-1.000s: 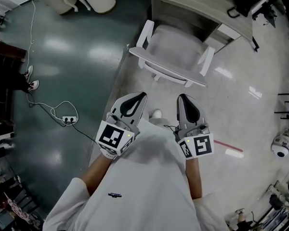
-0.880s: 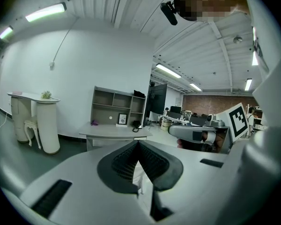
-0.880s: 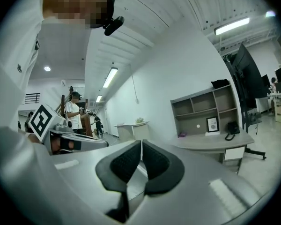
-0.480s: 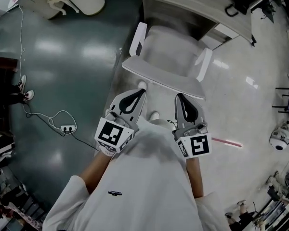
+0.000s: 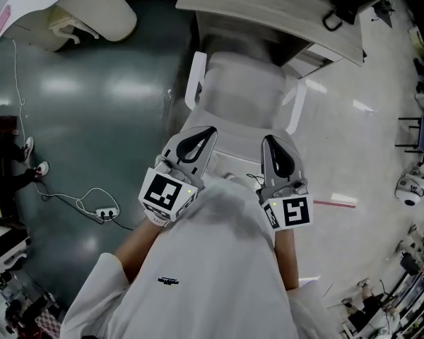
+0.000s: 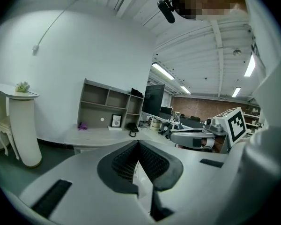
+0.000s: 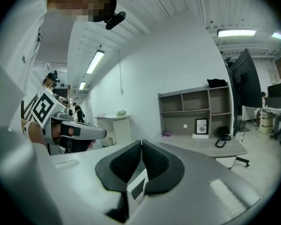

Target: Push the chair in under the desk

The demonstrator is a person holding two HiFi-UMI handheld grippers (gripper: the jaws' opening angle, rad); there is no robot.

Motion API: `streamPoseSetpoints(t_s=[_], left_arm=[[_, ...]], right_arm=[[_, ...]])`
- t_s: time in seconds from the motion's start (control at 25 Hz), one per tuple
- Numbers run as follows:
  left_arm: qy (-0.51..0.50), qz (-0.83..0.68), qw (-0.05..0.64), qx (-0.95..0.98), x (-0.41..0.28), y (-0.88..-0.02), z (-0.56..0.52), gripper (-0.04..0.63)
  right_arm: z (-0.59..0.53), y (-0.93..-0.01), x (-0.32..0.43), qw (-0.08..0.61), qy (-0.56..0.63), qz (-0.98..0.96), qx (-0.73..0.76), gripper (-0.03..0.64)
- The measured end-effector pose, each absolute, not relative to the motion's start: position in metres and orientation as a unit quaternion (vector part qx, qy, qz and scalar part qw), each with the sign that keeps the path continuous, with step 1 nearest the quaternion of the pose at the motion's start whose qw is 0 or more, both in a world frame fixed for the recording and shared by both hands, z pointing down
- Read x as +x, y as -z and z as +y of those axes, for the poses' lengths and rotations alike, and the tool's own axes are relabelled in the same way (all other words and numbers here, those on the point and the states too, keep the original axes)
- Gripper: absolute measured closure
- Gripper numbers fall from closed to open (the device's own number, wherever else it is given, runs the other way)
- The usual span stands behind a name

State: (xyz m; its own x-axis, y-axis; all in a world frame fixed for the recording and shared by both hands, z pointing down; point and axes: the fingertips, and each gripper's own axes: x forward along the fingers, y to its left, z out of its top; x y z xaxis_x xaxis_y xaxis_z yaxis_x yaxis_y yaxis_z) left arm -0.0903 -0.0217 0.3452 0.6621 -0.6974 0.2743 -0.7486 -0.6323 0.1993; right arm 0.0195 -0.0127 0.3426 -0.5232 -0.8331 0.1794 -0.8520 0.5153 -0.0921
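Observation:
A white chair (image 5: 242,90) with two armrests stands in the head view with its seat partly under the grey desk (image 5: 268,9). Its backrest top lies right in front of both grippers. My left gripper (image 5: 201,131) is shut with nothing in it, its tip over the backrest's left part. My right gripper (image 5: 271,141) is also shut and empty, its tip over the backrest's right part. Whether the tips touch the backrest I cannot tell. In the left gripper view the shut jaws point toward the desk (image 6: 98,136); in the right gripper view the desk (image 7: 210,144) lies ahead too.
A power strip with white cable (image 5: 102,214) lies on the dark floor at left. A white pedestal table (image 5: 92,9) stands at far left. A shelf unit (image 6: 110,108) sits on the desk with a phone (image 7: 221,136). A small white robot (image 5: 408,196) sits at right.
I have walked forward: the chair and desk have come closer, and the chair's backrest now sits right at both gripper tips. Both grippers stay shut.

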Motion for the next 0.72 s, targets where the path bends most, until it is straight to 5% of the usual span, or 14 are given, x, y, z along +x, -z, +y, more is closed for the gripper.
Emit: streamPoseSetpoints(t_s=[0.56, 0.72], left_arm=[[-0.122, -0.36, 0.137, 0.915, -0.071, -0.36, -0.058, 0.588], [-0.156, -0.334, 0.128, 0.921, -0.063, -0.373, -0.052, 0.588]], right_arm=[[-0.047, -0.346, 0.034, 0.077, -0.082, -0.874, 0.473, 0.606], [-0.041, -0.359, 0.026, 0.109, -0.087, -0.893, 0.429, 0.532]])
